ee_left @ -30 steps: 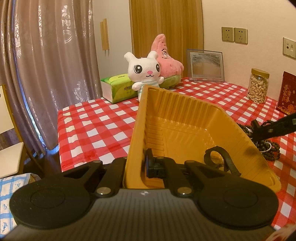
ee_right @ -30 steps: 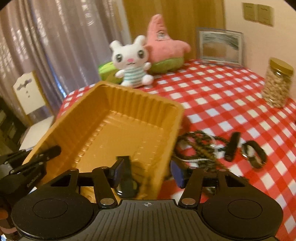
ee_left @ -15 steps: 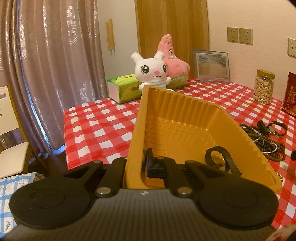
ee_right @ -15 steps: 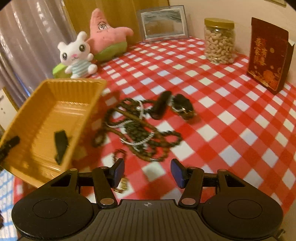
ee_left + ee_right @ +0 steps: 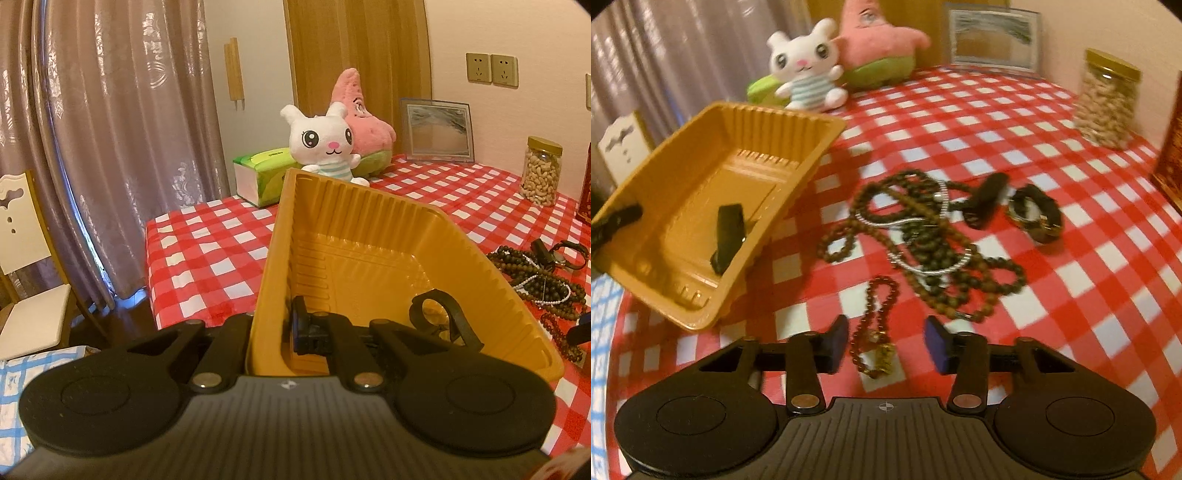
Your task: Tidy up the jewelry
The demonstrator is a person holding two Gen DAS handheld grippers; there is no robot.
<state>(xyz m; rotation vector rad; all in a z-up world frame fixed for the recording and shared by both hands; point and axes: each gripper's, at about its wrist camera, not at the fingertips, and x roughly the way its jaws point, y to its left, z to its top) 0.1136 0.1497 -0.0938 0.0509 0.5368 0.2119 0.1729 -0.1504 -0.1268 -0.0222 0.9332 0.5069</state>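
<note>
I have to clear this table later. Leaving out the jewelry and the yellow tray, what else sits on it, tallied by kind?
Plush toys: 2 (white rabbit, pink star)
Tissue box: 1
Picture frame: 1
Jar of nuts: 1
Red box: 1
Total: 6

Red-checked table [image 5: 1015,122], tangled bead necklaces [image 5: 923,243], nut jar [image 5: 1106,98], plush toys [image 5: 805,62]

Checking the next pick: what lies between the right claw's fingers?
The small reddish bead bracelet with a gold charm lies between the right claw fingers, untouched, in the right wrist view.
</note>
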